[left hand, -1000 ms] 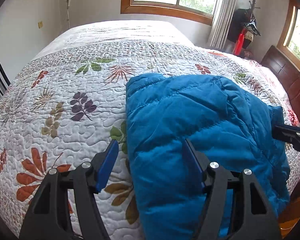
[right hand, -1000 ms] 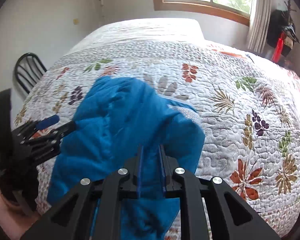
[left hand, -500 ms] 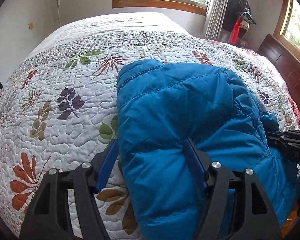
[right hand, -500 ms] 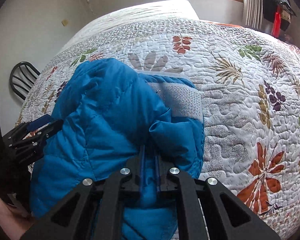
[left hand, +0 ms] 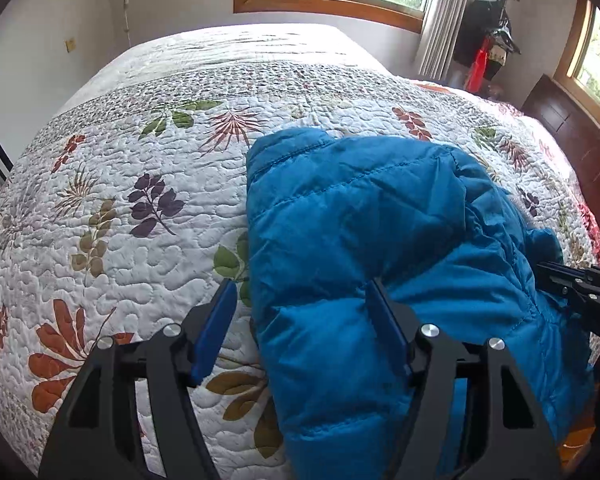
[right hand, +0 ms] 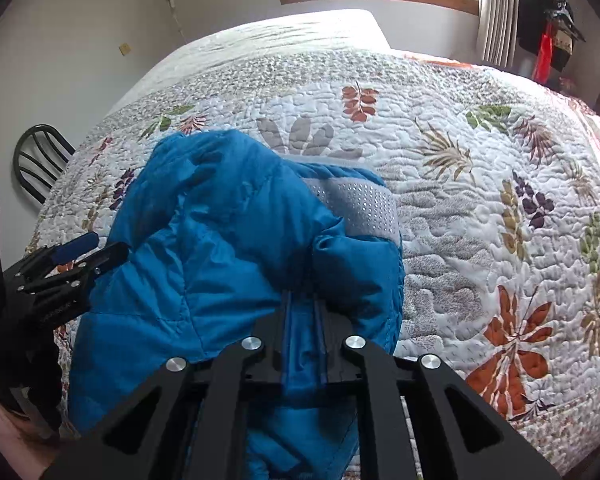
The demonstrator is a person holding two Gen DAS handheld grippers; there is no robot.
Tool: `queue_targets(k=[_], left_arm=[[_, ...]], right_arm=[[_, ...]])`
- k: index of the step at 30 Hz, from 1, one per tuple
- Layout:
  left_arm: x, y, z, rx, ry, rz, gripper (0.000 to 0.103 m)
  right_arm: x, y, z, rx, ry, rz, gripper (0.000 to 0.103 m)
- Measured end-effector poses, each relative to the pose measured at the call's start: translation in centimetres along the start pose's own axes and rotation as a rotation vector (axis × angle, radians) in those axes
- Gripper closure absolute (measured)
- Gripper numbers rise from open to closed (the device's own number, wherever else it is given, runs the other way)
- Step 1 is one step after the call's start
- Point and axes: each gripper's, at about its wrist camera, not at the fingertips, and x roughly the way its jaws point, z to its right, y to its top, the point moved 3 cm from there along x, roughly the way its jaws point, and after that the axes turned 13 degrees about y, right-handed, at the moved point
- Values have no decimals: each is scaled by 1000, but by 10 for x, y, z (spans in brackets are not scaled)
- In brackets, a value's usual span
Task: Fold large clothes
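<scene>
The blue puffer jacket point(left hand: 380, 248) lies on the bed point(left hand: 140, 184), its long axis running directly away from both grippers. The right gripper point(right hand: 303, 308) is clamped narrow on a fold at the jacket's near right edge. The left gripper point(left hand: 300, 320) stands wide, straddling the near left edge: one finger over the quilt, the other pressed into the padding, with nothing clamped. Judged nearer for the coming fold: the right gripper.

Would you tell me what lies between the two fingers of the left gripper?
In the left wrist view, the left gripper straddles the near left edge of the blue puffer jacket, with a strip of floral quilt beside it.
</scene>
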Motion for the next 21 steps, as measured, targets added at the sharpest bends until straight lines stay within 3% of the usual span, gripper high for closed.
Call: queue_targets(k=[4, 8, 21], left_arm=[[-13, 7, 2, -10, 10, 47, 37], [-12, 5, 17, 12, -20, 33, 37], [10, -9, 29, 74, 6, 8, 38]], right_arm=[[-7, 9, -30, -71, 54, 7, 91], [14, 8, -52, -120, 62, -45, 91], [36, -4, -37, -85, 89, -43, 90]])
